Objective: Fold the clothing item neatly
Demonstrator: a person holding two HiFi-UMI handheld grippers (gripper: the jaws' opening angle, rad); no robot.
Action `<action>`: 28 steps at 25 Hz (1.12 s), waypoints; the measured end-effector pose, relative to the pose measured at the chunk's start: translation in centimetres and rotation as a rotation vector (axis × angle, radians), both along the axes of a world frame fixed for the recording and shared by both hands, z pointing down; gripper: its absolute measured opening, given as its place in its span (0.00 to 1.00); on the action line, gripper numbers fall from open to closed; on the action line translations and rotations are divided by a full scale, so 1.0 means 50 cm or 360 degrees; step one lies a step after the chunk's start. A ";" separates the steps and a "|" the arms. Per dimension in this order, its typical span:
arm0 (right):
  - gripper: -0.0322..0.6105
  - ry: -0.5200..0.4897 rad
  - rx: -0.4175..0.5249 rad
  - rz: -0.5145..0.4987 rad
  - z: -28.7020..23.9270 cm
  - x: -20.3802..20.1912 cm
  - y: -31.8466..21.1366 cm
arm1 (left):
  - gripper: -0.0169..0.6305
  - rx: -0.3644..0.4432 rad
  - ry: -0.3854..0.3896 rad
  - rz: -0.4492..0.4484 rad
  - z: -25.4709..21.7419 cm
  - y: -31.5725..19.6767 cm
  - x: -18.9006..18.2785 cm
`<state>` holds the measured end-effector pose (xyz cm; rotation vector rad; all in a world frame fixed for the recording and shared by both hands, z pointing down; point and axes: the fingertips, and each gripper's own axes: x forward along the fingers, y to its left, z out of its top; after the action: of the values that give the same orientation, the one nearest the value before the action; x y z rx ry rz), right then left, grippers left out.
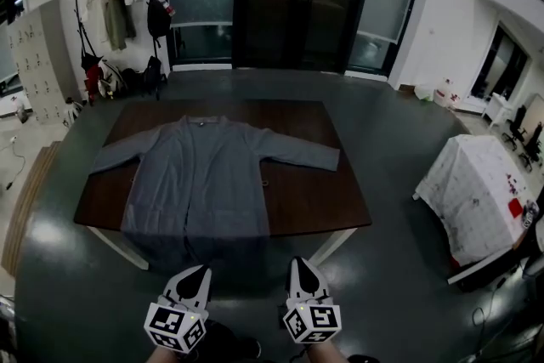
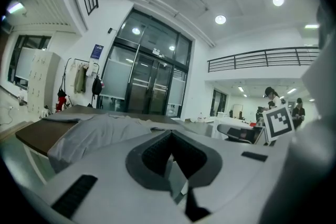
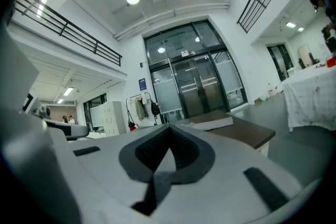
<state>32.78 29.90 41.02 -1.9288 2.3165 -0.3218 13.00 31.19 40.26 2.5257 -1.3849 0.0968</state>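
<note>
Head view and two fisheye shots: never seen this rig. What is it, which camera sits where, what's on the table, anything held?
There is no robot here, only two hand-held two-jaw grippers. The head view comes from a camera worn on the head, looking steeply down. The left gripper and right gripper show at its bottom edge. The other two pictures each come from a wide-angle camera riding on one gripper and looking along its jaws. A grey shirt lies flat on a brown table, sleeves spread and hem hanging over the near edge. Both grippers are shut and empty, short of the table.
</note>
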 end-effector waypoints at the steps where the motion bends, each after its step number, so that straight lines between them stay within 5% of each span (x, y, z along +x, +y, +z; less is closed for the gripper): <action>1: 0.03 -0.0005 -0.0011 -0.0004 0.007 0.003 -0.007 | 0.04 -0.0014 -0.0003 -0.0010 0.008 -0.006 -0.001; 28: 0.03 0.0138 -0.0083 0.0452 -0.016 0.167 -0.444 | 0.04 -0.0028 0.0117 0.0201 0.032 -0.554 0.081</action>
<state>41.15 7.70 40.24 -2.3018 2.0606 -0.2772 17.07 3.51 41.84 2.5734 -1.1922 0.0386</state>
